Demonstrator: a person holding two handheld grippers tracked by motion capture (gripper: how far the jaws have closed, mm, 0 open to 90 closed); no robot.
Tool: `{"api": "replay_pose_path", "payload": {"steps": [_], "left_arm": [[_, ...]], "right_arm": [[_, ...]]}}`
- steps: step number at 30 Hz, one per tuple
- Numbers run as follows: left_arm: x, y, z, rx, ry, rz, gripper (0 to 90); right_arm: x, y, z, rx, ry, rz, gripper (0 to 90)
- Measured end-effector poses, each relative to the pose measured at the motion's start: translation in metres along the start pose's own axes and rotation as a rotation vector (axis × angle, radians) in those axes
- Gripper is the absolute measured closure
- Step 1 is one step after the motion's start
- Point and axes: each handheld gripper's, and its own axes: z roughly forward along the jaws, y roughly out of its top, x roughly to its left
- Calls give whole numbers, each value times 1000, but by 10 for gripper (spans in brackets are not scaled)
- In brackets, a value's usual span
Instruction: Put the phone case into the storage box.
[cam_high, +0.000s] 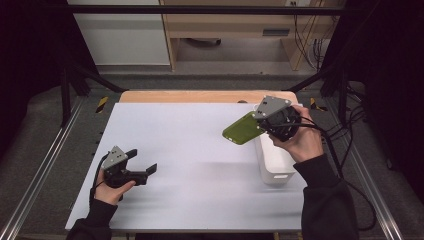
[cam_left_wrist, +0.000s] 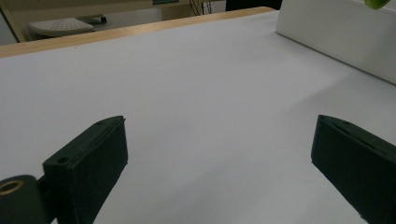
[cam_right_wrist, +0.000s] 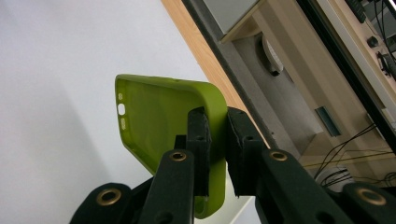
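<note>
Tabletop: a white sheet covers it, with a wooden edge showing at twelve o'clock.
White bin: it stands at the three o'clock side of the tabletop, long side running toward me, right under my right wrist.
Green phone case: soft and lime-coloured, it hangs clear of the tabletop at about two o'clock, just beside the bin's near-left wall, tilted, hollow side facing my right camera.
My right fingers: clamped on one side wall of the case, one pad inside it and one outside, holding it in the air.
My left fingers: spread wide apart with nothing between them, low over the tabletop at eight o'clock, pointing toward the bin.
</note>
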Motion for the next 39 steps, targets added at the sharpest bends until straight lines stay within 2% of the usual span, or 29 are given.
{"api": "replay_pose_path", "payload": {"steps": [5, 19, 39], "left_arm": [[0, 0, 0, 0, 1, 0, 35], [2, -1, -1, -2, -3, 7, 35], [3, -2, -1, -5, -10, 17, 35]], "right_arm": [[-6, 5, -5, 15, -25, -54, 804], [-16, 9, -7, 76, -69, -143, 803], [-31, 5, -11, 131, -112, -203, 802]]}}
